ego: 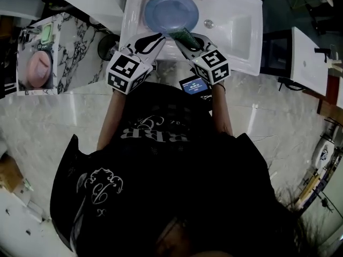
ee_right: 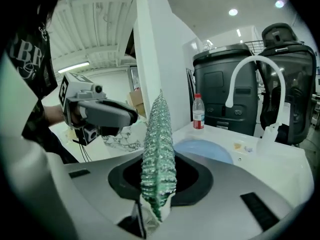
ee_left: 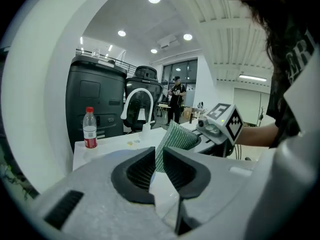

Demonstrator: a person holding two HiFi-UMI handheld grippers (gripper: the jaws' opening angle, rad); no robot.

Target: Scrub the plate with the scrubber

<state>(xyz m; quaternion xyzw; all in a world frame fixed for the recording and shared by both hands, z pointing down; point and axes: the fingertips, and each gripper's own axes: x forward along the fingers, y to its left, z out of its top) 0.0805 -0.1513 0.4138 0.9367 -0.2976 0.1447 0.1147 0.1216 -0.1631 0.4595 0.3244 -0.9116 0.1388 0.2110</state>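
A blue plate [ego: 170, 12] lies flat in the white sink [ego: 236, 36], beyond both grippers. My right gripper [ego: 184, 40] is shut on a green mesh scrubber [ego: 182, 35], which stands upright between its jaws [ee_right: 159, 149]. The scrubber hangs over the sink's near rim, just short of the plate [ee_right: 205, 149]. My left gripper [ego: 154, 40] sits close beside it on the left, jaws nearly together with nothing between them. In the left gripper view the scrubber [ee_left: 177, 136] shows just past those jaws.
A white curved faucet [ee_right: 250, 74] and a red-capped water bottle [ee_right: 198, 111] stand at the sink's far side. A marble counter [ego: 80, 42] to the left carries a pink dish [ego: 38, 68]. A small lit screen [ego: 194, 84] hangs at the person's chest.
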